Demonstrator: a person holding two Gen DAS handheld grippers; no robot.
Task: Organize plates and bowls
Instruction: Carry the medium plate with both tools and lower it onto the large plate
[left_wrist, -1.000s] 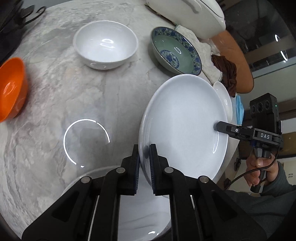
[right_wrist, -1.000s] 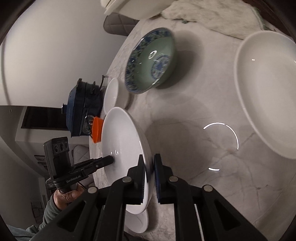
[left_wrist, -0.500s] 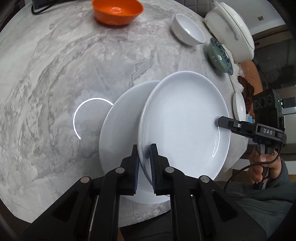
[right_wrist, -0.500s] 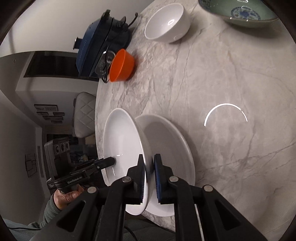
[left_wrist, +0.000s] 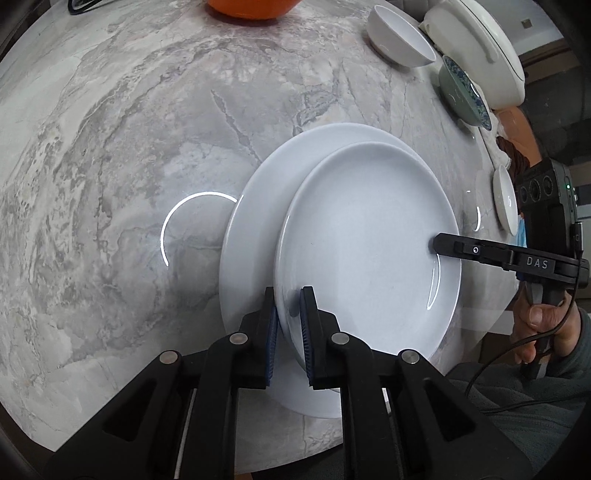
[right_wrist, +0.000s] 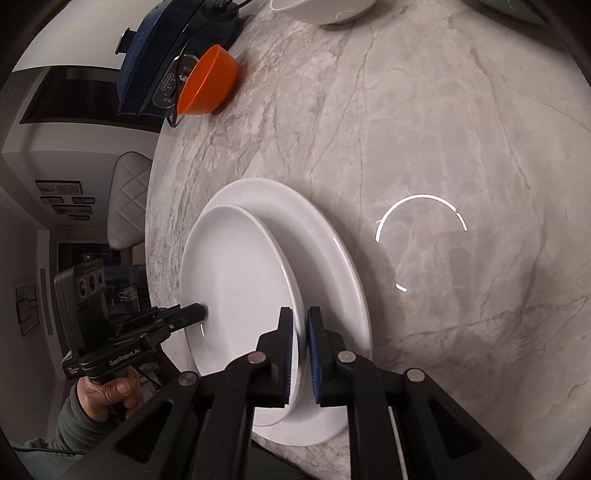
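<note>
**Top plate almost down on the big plate**

Both grippers hold one plate by its rim. The left gripper has its jaws clenched on the near edge, and the right gripper pinches the other side. The plate is tilted over a big plate on the worktop, not yet flat. Past the big plate wait a saucer, a patterned bowl, a white bowl and an orange bowl, all unstacked. Nothing blocks the way.
</note>
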